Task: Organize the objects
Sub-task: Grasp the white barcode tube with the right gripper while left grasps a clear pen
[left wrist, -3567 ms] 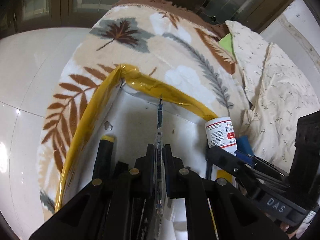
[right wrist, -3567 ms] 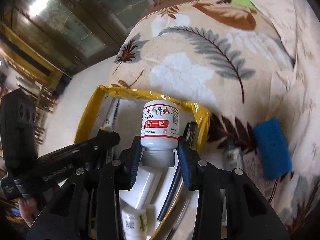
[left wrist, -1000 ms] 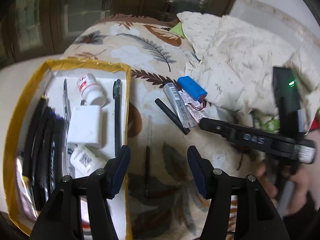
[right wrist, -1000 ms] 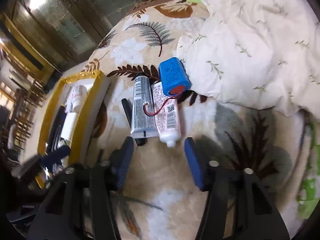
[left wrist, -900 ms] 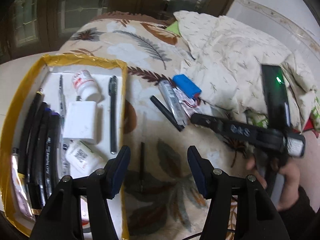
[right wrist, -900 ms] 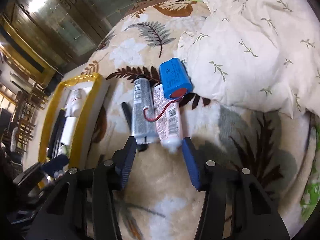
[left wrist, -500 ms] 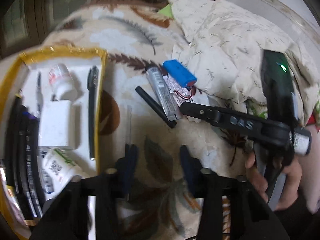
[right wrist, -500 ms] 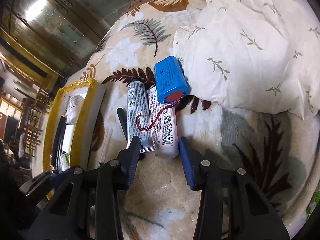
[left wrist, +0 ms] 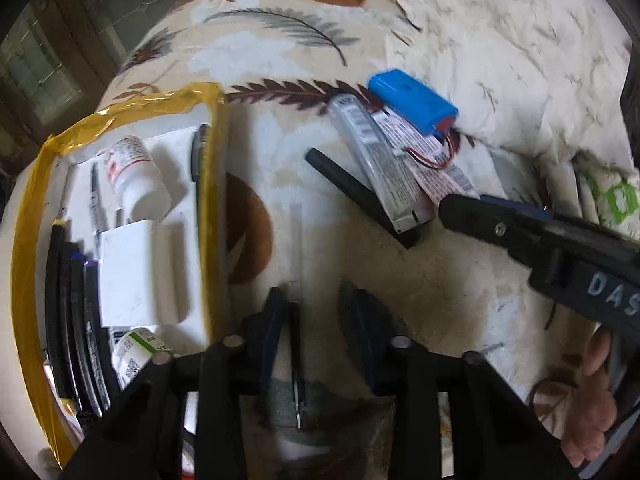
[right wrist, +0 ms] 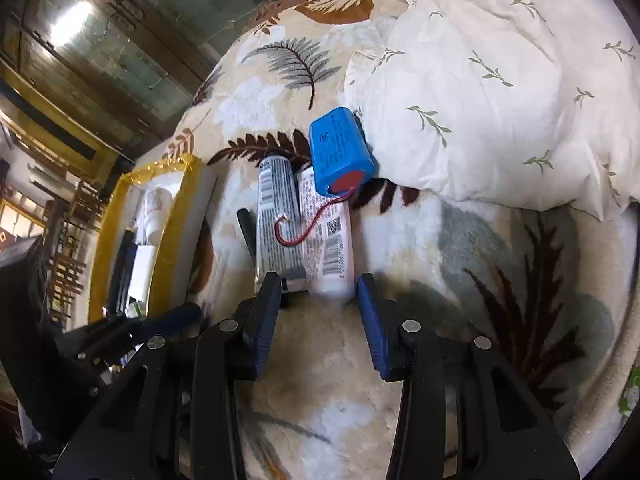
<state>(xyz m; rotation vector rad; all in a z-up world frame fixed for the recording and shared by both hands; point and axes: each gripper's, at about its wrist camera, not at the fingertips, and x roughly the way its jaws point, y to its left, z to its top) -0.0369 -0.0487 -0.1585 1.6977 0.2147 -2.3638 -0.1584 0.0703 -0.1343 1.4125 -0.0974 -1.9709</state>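
Since a second ago the left tool (left wrist: 316, 312) has come down toward the leaf-patterned blanket (left wrist: 440, 292) and now stands over a thin dark pen (left wrist: 296, 360) that lies just right of the yellow-edged box (left wrist: 212, 200). Its jaws are closing, with the pen between them near the left pad; I cannot tell if the pads already press on it.

The right tool (right wrist: 318, 304) has hardly moved. Its jaws stand partly open on both sides of the near ends of two tubes, a grey tube (right wrist: 276, 216) on the left and a white tube (right wrist: 328, 236) on the right, which lie side by side and touch each other. The left pad seems to reach the grey tube's flat end, but the right pad stands a little apart from the white tube, so nothing is gripped. A blue battery pack (right wrist: 340, 148) rests on the far ends of the tubes, and its red wire (right wrist: 308, 228) curls over them. A black marker (right wrist: 246, 228) lies just left of the grey tube, partly under it.

Inside the box, in the left view, lie a white bottle with red print (left wrist: 134, 172), a white block (left wrist: 140, 276), a bottle with a green label (left wrist: 136, 348) and several dark pens (left wrist: 72, 320) along the left wall. A white quilt (right wrist: 500, 92) is heaped at the far right of the bed. A hand (left wrist: 592, 412) holds the right tool's handle.
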